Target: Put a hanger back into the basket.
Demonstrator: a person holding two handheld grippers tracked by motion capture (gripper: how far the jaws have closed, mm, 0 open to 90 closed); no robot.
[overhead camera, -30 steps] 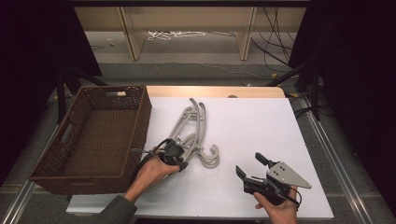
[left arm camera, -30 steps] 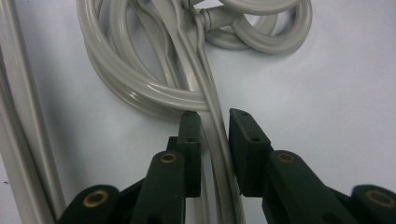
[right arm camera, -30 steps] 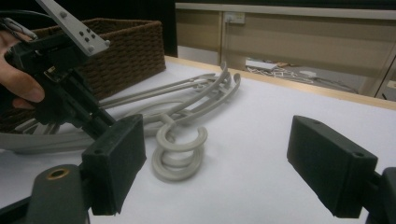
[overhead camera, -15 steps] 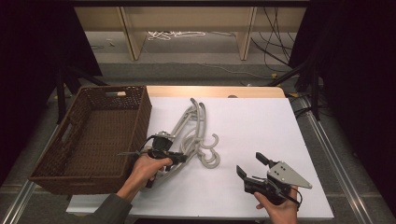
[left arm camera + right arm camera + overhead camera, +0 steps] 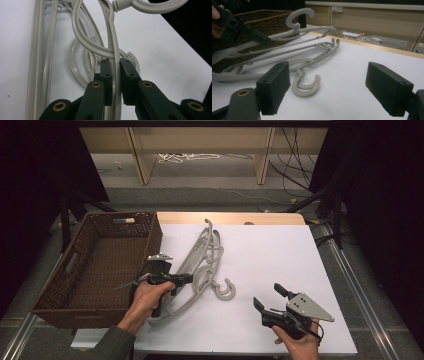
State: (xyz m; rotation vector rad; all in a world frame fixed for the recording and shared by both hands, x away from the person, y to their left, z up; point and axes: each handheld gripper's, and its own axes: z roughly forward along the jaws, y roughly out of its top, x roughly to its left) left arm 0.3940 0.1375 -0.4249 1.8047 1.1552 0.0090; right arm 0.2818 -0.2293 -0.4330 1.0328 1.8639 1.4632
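Two claws are in play: the left claw (image 5: pixel 115 75) is clamped on a grey hanger (image 5: pixel 115 50) at 9 o'clock on the surface (image 5: pixel 280 250). The right claw (image 5: pixel 337 90) waits apart at 5 o'clock. Judged progress: hanger lifted, basket (image 5: pixel 95 265) empty, remaining hangers (image 5: pixel 210 255) untouched.

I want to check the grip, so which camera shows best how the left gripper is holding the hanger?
The left gripper view: its two jaws are closed on a thin arm of the grey hanger, seen close up. The high view shows the left gripper at the hanger pile, the contact too small to judge. The right gripper view shows it from afar, holding one hanger raised.
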